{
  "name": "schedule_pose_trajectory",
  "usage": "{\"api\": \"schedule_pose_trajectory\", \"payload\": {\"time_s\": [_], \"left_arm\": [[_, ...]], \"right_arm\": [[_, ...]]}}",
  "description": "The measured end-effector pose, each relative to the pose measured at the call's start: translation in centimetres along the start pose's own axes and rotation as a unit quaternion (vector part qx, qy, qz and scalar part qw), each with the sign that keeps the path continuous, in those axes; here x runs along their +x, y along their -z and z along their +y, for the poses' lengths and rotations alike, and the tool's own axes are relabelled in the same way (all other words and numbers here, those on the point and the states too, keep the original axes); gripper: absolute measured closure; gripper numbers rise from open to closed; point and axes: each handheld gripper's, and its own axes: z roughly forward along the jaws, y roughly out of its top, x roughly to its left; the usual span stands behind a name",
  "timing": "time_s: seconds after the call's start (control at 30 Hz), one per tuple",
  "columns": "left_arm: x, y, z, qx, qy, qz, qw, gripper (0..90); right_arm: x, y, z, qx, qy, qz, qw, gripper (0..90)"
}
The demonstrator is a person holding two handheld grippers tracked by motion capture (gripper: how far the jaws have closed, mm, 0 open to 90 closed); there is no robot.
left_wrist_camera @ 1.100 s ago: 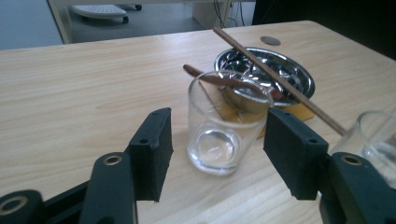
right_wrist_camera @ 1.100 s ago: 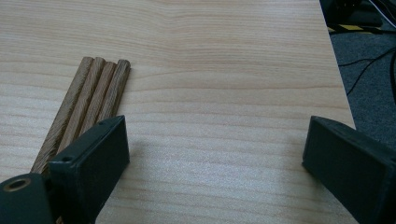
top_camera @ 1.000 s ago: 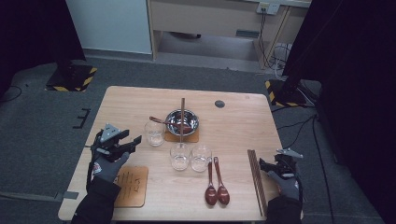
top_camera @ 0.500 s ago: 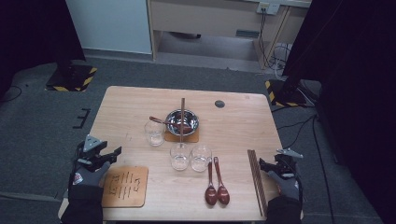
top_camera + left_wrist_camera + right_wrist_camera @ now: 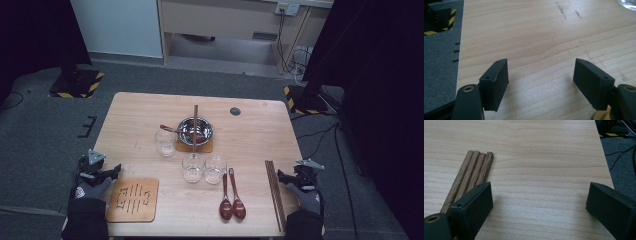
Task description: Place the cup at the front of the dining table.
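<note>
My left gripper [image 5: 111, 172] now lower, beside the square wooden trivet [image 5: 132, 199], jaws just widening, empty; right gripper [image 5: 284, 178] unmoved, agape.

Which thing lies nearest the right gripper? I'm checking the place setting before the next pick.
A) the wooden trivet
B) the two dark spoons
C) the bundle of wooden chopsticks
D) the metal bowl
C: the chopsticks lie just beside the open right gripper at the table's edge.
</note>
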Motion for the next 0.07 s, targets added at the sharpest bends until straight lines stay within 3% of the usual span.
{"api": "schedule_pose_trajectory", "payload": {"time_s": [0.07], "left_arm": [[0.09, -0.05, -0.06, 0.0, 0.003, -0.001, 1.0, 25.5]], "right_arm": [[0.0, 0.0, 0.0, 0.0, 0.0, 0.0, 1.0, 7.0]]}}
